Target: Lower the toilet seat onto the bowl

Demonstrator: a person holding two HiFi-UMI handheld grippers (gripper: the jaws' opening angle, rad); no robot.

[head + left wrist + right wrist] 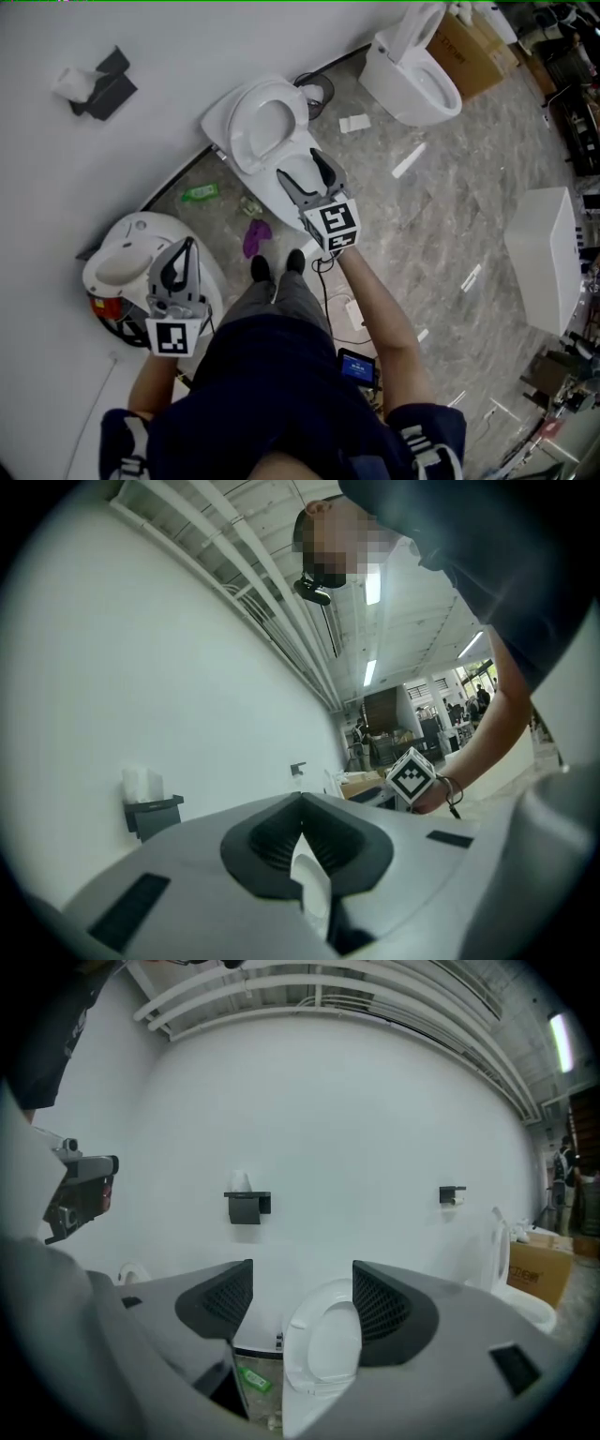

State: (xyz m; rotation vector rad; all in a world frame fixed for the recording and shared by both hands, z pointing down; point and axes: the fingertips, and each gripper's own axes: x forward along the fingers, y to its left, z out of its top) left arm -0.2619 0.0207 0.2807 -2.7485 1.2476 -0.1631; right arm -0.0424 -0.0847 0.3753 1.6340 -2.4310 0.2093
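The white toilet stands against the wall in front of me; its seat (265, 122) is raised, leaning back on the wall, above the bowl (281, 192). My right gripper (300, 167) hovers over the bowl's front, open, short of the seat. In the right gripper view the upright seat (323, 1349) shows in the gap of the right gripper (302, 1302), untouched by either jaw. My left gripper (186, 251) is held low at the left, away from the toilet, above another toilet. In its own view the left gripper (302, 803) is shut, tips meeting, holding nothing.
A second toilet (122, 262) sits at my left, a third (412, 75) at the back right beside a cardboard box (469, 47). A green bottle (200, 193) and a purple scrap (255, 234) lie on the floor. A white cabinet (548, 258) stands right. A paper holder (247, 1206) is on the wall.
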